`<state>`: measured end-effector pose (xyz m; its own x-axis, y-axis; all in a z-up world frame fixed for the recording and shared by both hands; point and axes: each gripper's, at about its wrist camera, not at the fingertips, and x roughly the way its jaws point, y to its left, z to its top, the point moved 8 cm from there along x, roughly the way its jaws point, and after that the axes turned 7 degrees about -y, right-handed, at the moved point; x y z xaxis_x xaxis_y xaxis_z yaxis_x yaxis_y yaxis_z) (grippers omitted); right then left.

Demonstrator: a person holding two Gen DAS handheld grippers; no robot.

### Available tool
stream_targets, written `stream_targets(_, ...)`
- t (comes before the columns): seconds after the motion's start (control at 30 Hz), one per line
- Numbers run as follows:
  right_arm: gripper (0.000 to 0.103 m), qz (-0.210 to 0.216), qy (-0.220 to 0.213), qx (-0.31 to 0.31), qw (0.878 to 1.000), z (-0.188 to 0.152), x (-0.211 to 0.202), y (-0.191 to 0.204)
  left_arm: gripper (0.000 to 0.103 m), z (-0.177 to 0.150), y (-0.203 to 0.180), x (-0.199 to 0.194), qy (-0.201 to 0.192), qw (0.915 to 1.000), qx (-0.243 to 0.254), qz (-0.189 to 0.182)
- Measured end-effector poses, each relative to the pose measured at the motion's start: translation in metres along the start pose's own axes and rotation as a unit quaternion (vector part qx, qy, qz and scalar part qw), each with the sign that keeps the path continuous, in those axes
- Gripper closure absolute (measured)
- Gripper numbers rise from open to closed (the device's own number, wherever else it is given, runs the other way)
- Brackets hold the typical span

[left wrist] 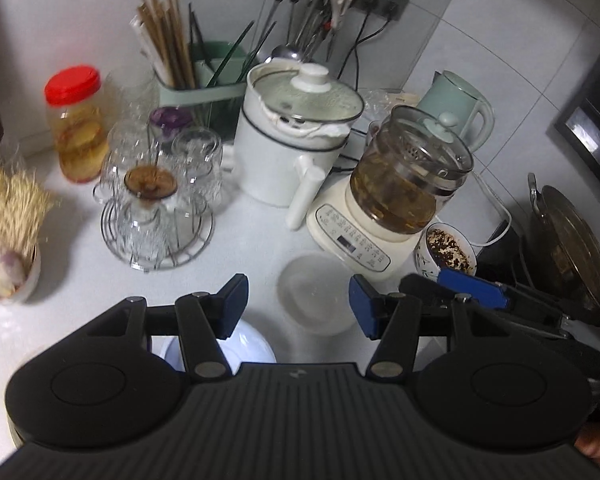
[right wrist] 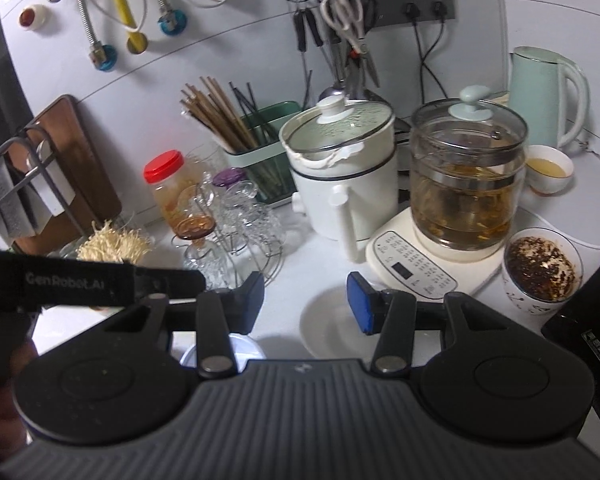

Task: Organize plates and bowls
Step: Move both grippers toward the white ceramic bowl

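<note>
In the left wrist view my left gripper (left wrist: 299, 306) hangs open over the white counter with nothing between its blue pads. A shallow white plate (left wrist: 316, 294) lies on the counter just beyond them, and a white bowl (left wrist: 224, 346) sits under the left finger. The right wrist view shows my right gripper (right wrist: 307, 302) open and empty too, above the same plate (right wrist: 332, 330) and bowl (right wrist: 240, 350). A patterned bowl of dark flakes (right wrist: 540, 268) stands to the right. A small bowl of yellow liquid (right wrist: 548, 168) sits farther back.
Behind the plate stand a glass kettle on a cream base (right wrist: 466, 184), a white lidded pot (right wrist: 340, 176) and a mint kettle (right wrist: 544, 96). A wire rack of glasses (left wrist: 156, 208), a red-capped jar (left wrist: 78, 124) and a chopstick holder (left wrist: 196, 80) fill the left. A dark wok lid (left wrist: 572, 248) leans at the right.
</note>
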<state>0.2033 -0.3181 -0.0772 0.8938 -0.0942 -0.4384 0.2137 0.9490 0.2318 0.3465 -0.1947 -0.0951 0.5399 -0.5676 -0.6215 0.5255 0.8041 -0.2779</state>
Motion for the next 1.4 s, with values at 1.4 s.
stream_targets(1.4, 0.054, -0.183, 0.024, 0.110, 0.977, -0.045, -0.006, -0.021, 0.041, -0.007, 0.000, 0.077, 0.084, 0.9850, 0.061, -0.137)
